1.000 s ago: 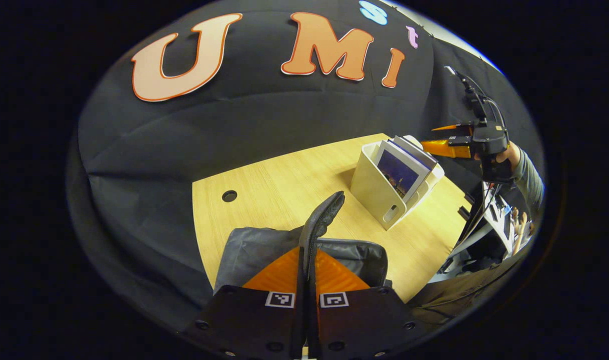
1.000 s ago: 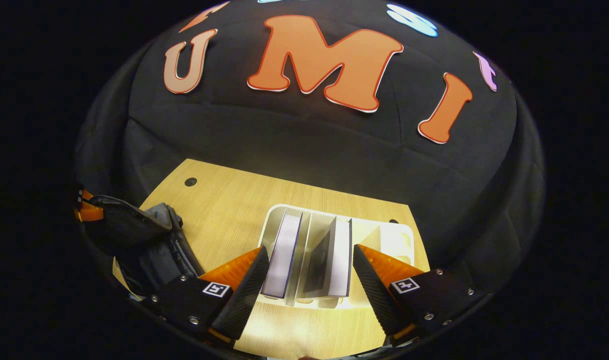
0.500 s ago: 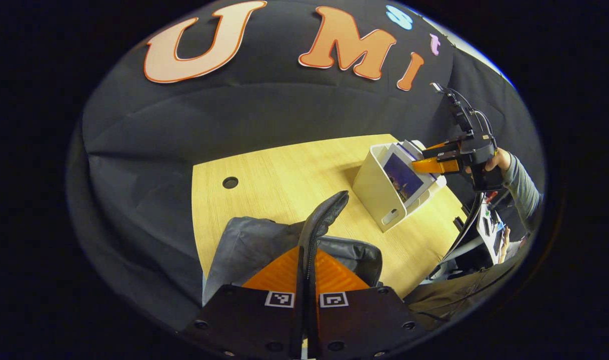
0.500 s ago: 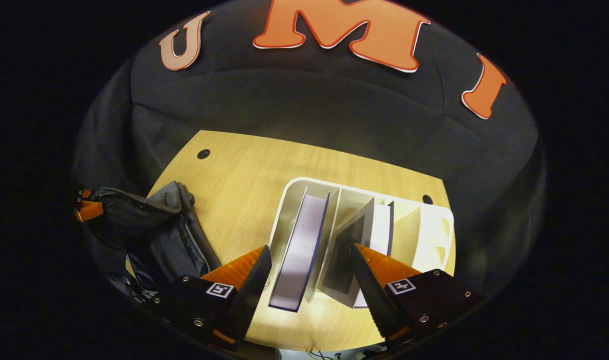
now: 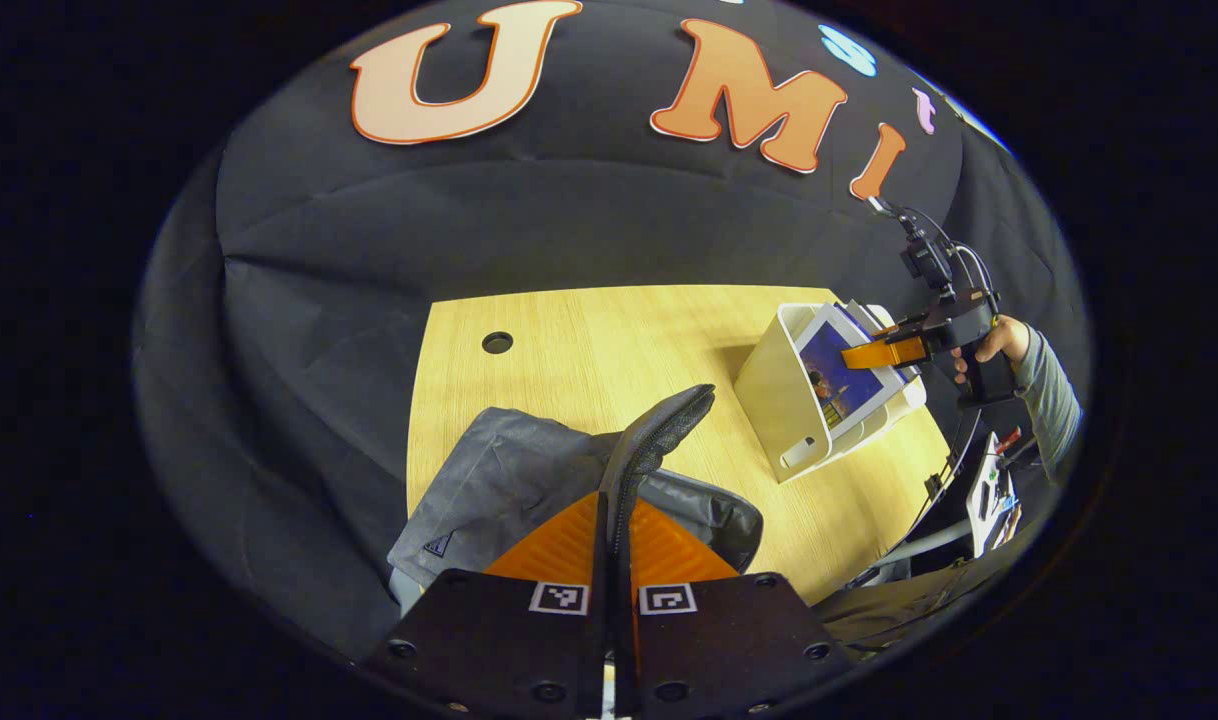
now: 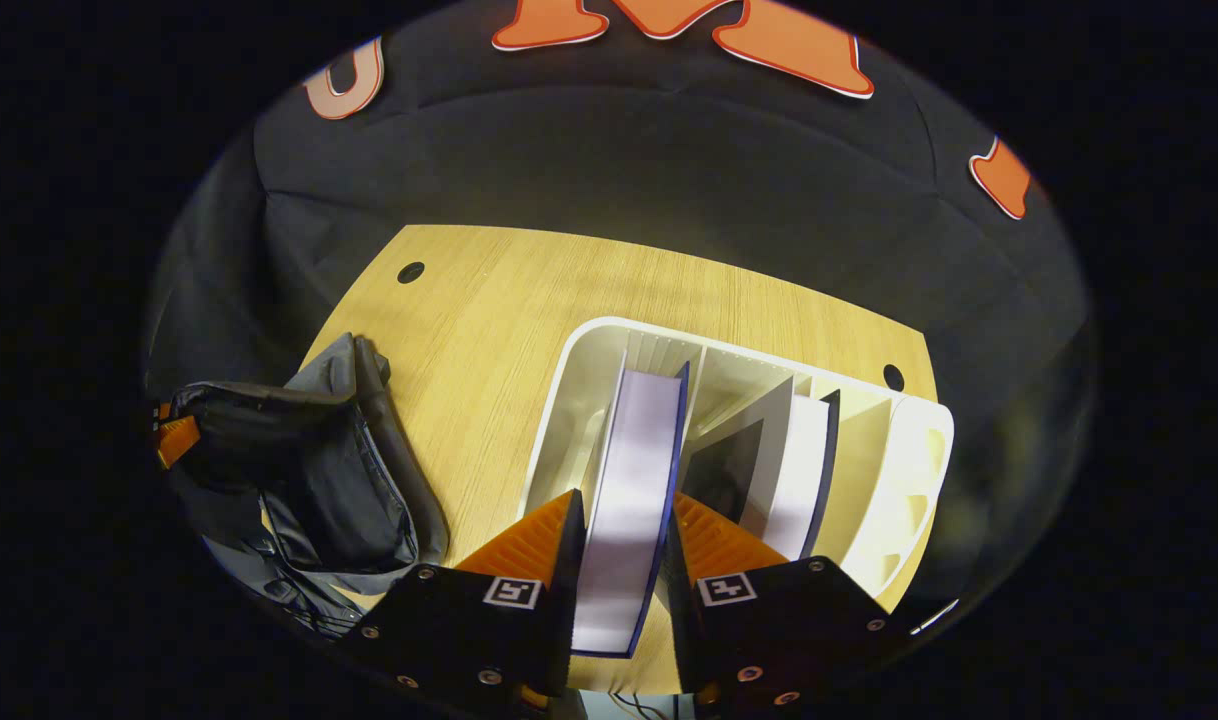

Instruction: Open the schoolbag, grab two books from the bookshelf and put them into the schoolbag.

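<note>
The grey schoolbag [image 5: 509, 480] lies on the wooden table [image 5: 589, 340], and my left gripper [image 5: 617, 520] is shut on its black padded flap [image 5: 659, 435], holding it up. A white bookshelf [image 5: 779, 390] stands to the right with a blue-covered book [image 5: 839, 375] in it. In the right gripper view my right gripper [image 6: 621, 535] is shut on that book [image 6: 634, 450], one finger on each cover, in the leftmost slot of the bookshelf [image 6: 909, 480]. A second book [image 6: 794, 470] leans in the slot beside it. The schoolbag [image 6: 339, 490] lies open to the left.
A round cable hole [image 5: 497, 342] is in the table's far left corner, another hole [image 6: 893, 377] behind the bookshelf. A hand and grey sleeve [image 5: 1049, 385] hold the right gripper [image 5: 889, 352]. Equipment clutter [image 5: 984, 490] sits beyond the table's right edge.
My right gripper has come down over the bookshelf and its fingers have shut from wide open onto the blue-edged book. The left gripper keeps its hold on the flap, shifting slightly.
</note>
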Available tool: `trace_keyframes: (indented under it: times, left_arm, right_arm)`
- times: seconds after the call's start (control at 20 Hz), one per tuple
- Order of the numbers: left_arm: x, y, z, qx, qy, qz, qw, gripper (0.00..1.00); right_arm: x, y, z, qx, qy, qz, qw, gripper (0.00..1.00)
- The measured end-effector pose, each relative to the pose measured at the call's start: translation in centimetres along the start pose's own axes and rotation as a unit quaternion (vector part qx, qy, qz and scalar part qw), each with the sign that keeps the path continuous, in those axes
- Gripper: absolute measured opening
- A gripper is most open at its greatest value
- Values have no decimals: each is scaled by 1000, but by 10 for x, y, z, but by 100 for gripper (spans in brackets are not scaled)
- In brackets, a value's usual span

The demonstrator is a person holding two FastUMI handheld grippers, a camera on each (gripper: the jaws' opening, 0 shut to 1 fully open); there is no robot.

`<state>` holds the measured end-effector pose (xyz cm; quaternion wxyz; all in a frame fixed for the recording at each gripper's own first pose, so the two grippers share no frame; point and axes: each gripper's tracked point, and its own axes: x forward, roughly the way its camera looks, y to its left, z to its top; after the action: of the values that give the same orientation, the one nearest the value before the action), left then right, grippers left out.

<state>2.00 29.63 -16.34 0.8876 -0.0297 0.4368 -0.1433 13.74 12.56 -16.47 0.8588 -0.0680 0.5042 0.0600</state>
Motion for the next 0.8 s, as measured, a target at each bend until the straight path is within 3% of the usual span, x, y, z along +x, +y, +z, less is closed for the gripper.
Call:
trace_keyframes:
  times: [0.1, 0.15, 0.2, 0.55, 0.6, 0.65, 0.8]
  left_arm:
    - [0, -3, -5, -7, 3, 5, 1000, 4]
    - [1, -4, -6, -9, 6, 8, 1000, 4]
    - [2, -6, -6, -6, 6, 9, 1000, 5]
    - [4, -9, -5, 10, 7, 0, 1000, 4]
    - [4, -8, -5, 14, 6, -2, 1000, 8]
    - [4, -7, -4, 18, 5, -5, 1000, 4]
    - [2, -5, -4, 34, 5, -20, 999, 5]
  right_arm:
    - [-3, 5, 0, 20, -1, 28, 999, 44]
    - [-5, 3, 2, 27, -5, 31, 999, 34]
    - [-9, -1, 3, 27, -11, 29, 999, 31]
    - [-52, -13, 2, 75, -43, 35, 996, 28]
    - [-60, -15, 1, 82, -50, 33, 995, 28]
    - [-69, -17, 1, 94, -58, 32, 993, 28]
    - [-98, -21, -4, 126, -86, 25, 988, 28]
